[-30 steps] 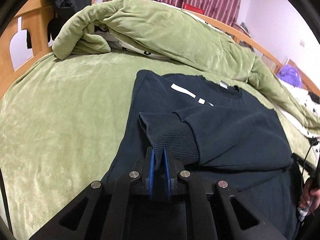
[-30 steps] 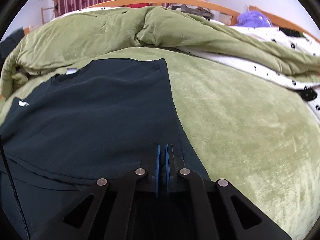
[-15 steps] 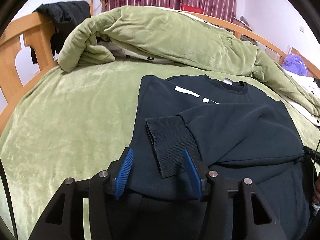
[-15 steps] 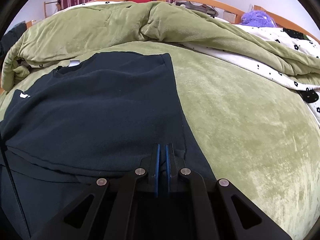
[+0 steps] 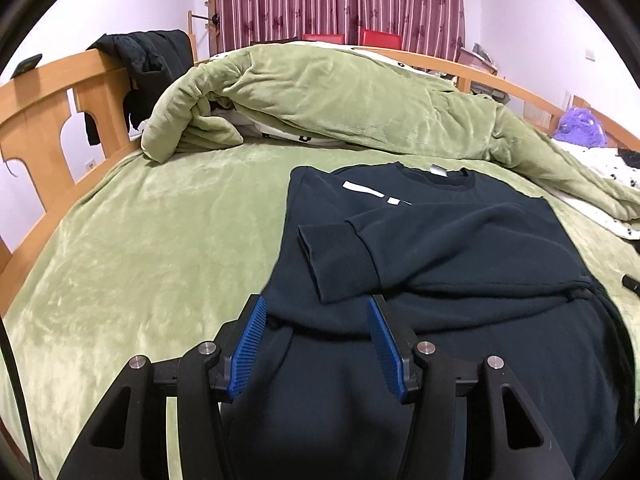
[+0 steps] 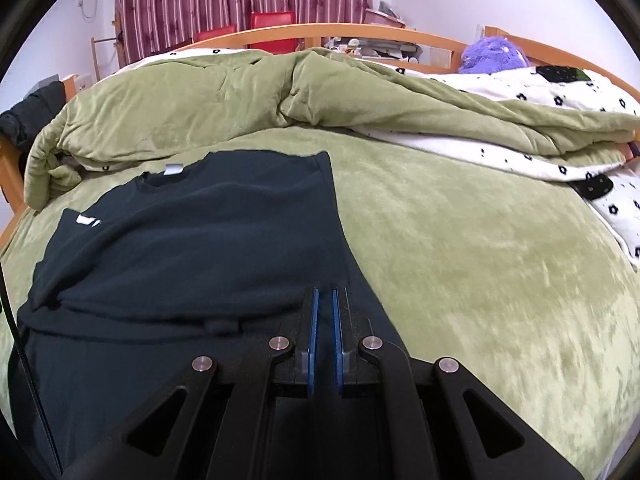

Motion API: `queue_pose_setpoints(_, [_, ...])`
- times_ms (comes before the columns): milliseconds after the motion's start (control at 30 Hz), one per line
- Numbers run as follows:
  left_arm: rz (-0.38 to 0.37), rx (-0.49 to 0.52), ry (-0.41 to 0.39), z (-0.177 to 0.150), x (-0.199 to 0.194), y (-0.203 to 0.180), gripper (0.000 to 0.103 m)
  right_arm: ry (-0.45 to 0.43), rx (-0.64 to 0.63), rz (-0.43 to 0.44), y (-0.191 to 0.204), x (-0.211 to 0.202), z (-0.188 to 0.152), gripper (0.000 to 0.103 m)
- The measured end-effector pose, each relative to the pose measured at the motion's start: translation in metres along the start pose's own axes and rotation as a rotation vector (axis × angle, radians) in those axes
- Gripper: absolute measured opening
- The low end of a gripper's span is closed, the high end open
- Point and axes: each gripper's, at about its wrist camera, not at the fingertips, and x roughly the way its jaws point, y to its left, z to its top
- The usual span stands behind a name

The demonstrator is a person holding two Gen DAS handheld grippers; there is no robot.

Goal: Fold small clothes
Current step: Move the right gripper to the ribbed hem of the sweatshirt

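1. Far left, left wrist view: wooden bed frame (image 5: 60, 92) with a black jacket (image 5: 140, 64) slung over it. Not part of the task.
2. Green fleece blanket (image 5: 152, 240) covers the mattress; a bunched green duvet (image 5: 340, 100) is heaped behind, near the collar end.
3. Left gripper (image 5: 316, 340): jaws stand apart, nothing clamped between them. The ribbed cuff (image 5: 340, 260) lies just ahead of the blue pads, on top of the garment.
4. Task item: dark navy sweatshirt (image 5: 460, 248), flat on the blanket, collar away from the cameras, one sleeve folded across the chest with its cuff toward the left edge.
5. Right gripper (image 6: 325, 336): jaws together, only a thin slit showing between the pads. Cannot tell from the right wrist view whether any fabric is pinched; it sits over the sweatshirt's right-hand edge near the hem.
6. Risk, as a judgement: the sleeve rests loose, so dragging either gripper across it could pull the cuff off and undo that fold.
7. Risk: the plush blanket may grab the fabric, so lifting the hem could shift the whole body and skew the edges.
8. Risk: a grab at the hem may catch one layer only and leave the lower layer behind.
9. Risk: folding toward the collar runs close to the duvet.
10. Writing: white bar-shaped chest print (image 5: 376, 194), partly covered by the sleeve, no letters legible. Small pale neck tag (image 5: 439, 170), text too small to read.
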Motion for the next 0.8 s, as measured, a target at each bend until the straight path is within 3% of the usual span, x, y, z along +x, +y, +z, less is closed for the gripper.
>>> queue_pose_setpoints(267, [-0.016, -0.005, -0.011, -0.025, -0.047, 0.001, 0.050, 0.007, -0.059, -0.007, -0.010, -0.041, -0.043, 0.007])
queue_pose_setpoints(433, [-0.009, -0.008, -0.010, -0.051, -0.075, 0.007, 0.050, 0.026, -0.103, 0.003, -0.016, -0.067, -0.075, 0.034])
queue_pose_setpoints(633, [-0.006, -0.025, 0.022, -0.086, -0.096, 0.017, 0.050, 0.031, -0.104, 0.028, -0.023, -0.098, -0.106, 0.048])
queue_pose_setpoints(800, [-0.007, -0.057, 0.049, -0.117, -0.109, 0.026, 0.058, 0.040, -0.100, 0.047, -0.029, -0.118, -0.128, 0.051])
